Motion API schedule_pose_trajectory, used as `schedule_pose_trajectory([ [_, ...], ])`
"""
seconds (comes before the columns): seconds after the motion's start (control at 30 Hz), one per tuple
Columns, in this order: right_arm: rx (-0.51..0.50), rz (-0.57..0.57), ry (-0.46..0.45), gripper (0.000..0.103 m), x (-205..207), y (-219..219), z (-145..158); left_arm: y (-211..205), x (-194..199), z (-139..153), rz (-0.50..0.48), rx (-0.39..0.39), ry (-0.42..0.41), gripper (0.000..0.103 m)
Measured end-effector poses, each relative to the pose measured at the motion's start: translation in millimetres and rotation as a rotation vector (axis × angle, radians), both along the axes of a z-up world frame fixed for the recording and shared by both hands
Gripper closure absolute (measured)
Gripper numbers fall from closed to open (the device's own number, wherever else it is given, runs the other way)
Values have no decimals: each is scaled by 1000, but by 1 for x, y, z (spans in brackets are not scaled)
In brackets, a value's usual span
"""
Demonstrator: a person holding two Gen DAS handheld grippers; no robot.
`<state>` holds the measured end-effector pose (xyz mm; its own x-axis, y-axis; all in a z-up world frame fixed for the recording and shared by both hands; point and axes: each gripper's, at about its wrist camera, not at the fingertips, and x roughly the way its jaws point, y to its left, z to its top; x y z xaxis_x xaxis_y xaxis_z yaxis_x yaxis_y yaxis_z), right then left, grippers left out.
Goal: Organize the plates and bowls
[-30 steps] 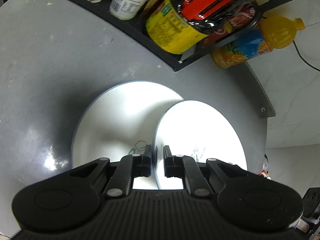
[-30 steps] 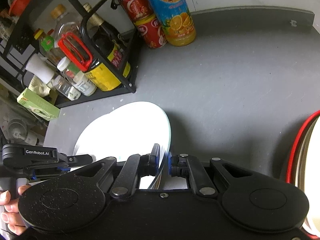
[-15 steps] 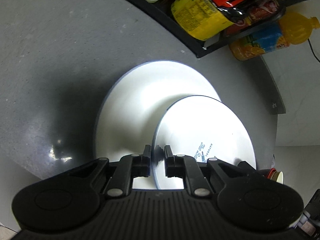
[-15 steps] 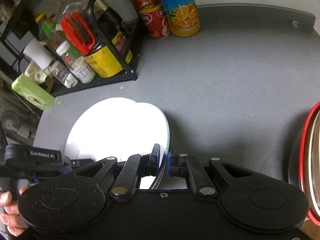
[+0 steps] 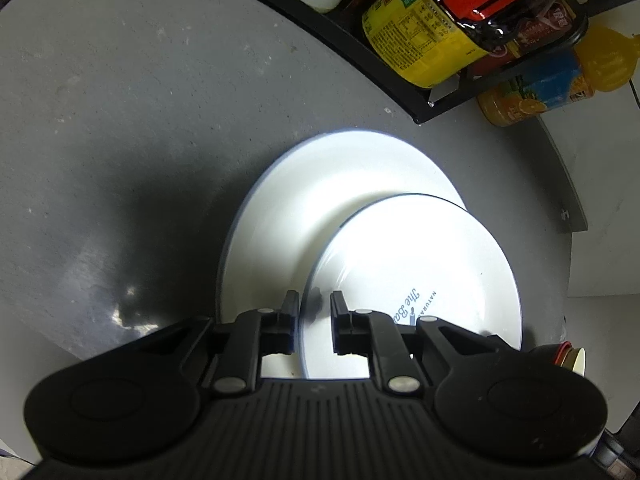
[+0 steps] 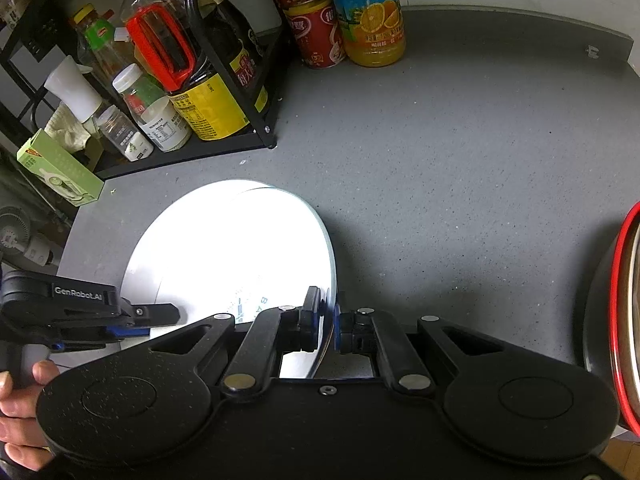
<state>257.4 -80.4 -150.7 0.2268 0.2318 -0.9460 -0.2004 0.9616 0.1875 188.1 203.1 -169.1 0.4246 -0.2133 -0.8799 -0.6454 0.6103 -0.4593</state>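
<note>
On the left, the spice rack (image 6: pixel 168 92) lines the back of the grey counter (image 6: pixel 460 184), with the orange juice bottle (image 6: pixel 370 12) just beside its right end. In front of it the larger plate (image 5: pixel 320 208) lies flat on the counter, and the smaller plate (image 5: pixel 420 280) overlaps its right part. The left gripper (image 5: pixel 314 322) straddles the smaller plate's near rim with its jaws spread, a clear gap showing on each side of the edge. Further right, the right gripper (image 6: pixel 329 320) pinches that plate's opposite rim, pressed onto it. At the far right a red-rimmed pot (image 6: pixel 618 320) sits well apart. The stacking step looks nearly complete; next the right gripper should probably lower the plate centred onto the larger one, then let go gently.
</note>
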Motion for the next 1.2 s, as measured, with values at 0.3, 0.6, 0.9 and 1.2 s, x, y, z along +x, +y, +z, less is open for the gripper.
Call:
schedule_pose_trajectory([
  [0.3, -20, 4, -9, 95, 1, 4, -2, 1, -2, 31, -33, 79, -38, 69],
  [0.6, -51, 22, 10, 92, 1, 11, -11, 6, -4, 44, -33, 190, -19, 38],
  [0.9, -64, 60, 22, 90, 3, 18, -18, 5, -3, 16, -38, 174, 45, 38],
  [1.2, -60, 48, 52, 84, 5, 17, -24, 8, -2, 6, -7, 165, 63, 51],
])
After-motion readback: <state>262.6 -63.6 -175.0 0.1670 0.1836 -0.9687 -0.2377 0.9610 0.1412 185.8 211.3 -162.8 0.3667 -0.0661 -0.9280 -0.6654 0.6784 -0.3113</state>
